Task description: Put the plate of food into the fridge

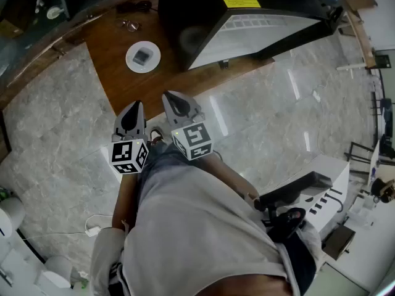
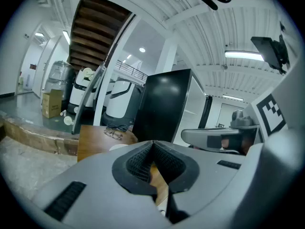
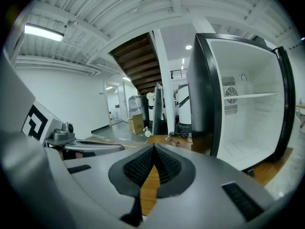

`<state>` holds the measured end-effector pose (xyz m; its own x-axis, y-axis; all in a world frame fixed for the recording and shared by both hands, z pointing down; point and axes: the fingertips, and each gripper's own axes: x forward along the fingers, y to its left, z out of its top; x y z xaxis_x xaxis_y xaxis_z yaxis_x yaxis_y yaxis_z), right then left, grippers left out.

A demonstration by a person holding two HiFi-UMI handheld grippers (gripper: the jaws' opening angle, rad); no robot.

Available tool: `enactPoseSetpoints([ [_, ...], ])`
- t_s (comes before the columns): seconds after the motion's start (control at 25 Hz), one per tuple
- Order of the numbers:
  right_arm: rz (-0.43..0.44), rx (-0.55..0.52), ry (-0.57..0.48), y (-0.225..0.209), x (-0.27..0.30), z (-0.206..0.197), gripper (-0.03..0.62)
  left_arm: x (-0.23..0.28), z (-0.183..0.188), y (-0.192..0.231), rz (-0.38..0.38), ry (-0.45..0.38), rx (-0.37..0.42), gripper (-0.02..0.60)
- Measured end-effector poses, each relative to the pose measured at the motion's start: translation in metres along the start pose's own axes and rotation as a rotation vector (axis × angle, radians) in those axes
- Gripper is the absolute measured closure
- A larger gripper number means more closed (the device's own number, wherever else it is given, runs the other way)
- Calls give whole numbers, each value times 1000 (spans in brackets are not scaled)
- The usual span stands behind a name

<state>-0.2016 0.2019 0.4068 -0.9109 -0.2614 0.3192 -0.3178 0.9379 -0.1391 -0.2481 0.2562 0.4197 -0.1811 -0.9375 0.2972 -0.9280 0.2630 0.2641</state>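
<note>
A white plate [image 1: 143,57] with a dark piece of food on it lies on the brown wooden table [image 1: 117,73], ahead of both grippers. Right of it stands the black fridge [image 1: 247,17], its door open; the right gripper view shows its white inside [image 3: 248,123] with one shelf. My left gripper [image 1: 136,106] and right gripper [image 1: 168,96] hang side by side over the table's near corner, short of the plate. Both are shut with nothing between the jaws, and the tips meet in both gripper views [image 2: 152,143] [image 3: 154,146]. The plate's edge [image 2: 118,147] peeks over the left jaw.
A pair of glasses [image 1: 129,24] and a black cable [image 1: 137,7] lie farther back on the table. The marble floor [image 1: 55,134] surrounds the table. A white machine [image 1: 321,190] stands to the right, and a cardboard box [image 2: 51,103] sits far left under a staircase.
</note>
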Motion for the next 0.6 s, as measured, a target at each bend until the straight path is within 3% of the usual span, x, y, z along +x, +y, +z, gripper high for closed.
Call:
enactPoseSetpoints([
  [0.36, 65, -23, 33, -95, 34, 8, 577, 103, 20, -26, 32, -28, 32, 565],
  [0.6, 116, 21, 60, -118, 73, 13, 576, 144, 32, 2, 79, 18, 9, 565],
])
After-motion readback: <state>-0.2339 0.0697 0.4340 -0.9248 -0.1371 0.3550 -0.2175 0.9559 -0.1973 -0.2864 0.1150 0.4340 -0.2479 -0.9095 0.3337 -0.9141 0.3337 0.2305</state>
